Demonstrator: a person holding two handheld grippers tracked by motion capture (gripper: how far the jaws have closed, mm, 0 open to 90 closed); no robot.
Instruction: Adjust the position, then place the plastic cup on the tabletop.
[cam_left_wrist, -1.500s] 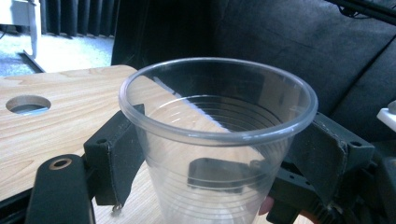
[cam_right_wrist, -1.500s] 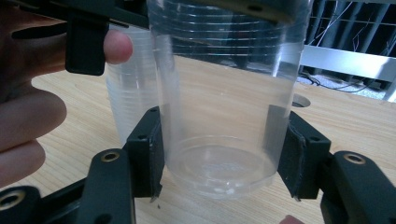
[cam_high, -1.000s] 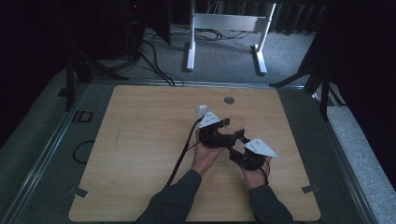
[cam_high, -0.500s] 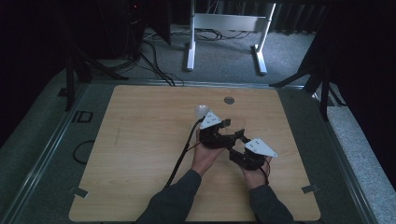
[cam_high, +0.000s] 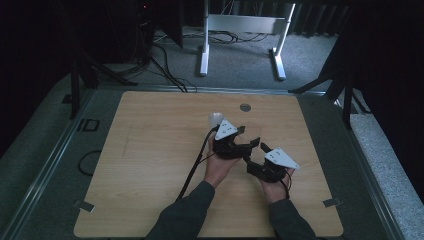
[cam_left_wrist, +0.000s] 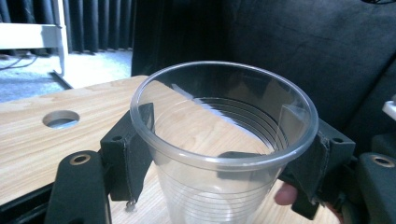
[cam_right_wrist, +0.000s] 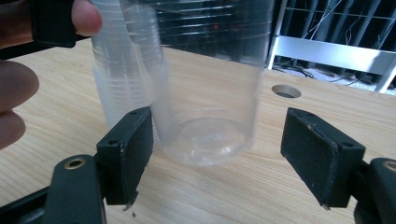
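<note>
**Left claw clamped on a clear cup, right claw spread beside it**

The left claw (cam_left_wrist: 219, 154) grips a clear plastic cup (cam_left_wrist: 219, 140) just below its rim, one black pad pressed to each side of the wall; its jaws have just been closing onto it. In the left gripper view the cup stands upright between the pads, its mouth open to the camera, with a fingertip (cam_left_wrist: 286, 193) showing low by the right-hand pad. Beyond the claw, off to its left, a round hole (cam_left_wrist: 60, 119) is cut in the wooden desk (cam_left_wrist: 28, 149).

In the high view the two claws sit close together near the middle of the desk, the left claw ahead of the right.

The right claw (cam_right_wrist: 233, 158) is released: its jaws have just been opening and stand wide, the pads clear of the plastic. The cup's base sits between them, nearer the left pad. A second, blurred cup shape (cam_right_wrist: 116, 79) lies just behind it to the left.
</note>
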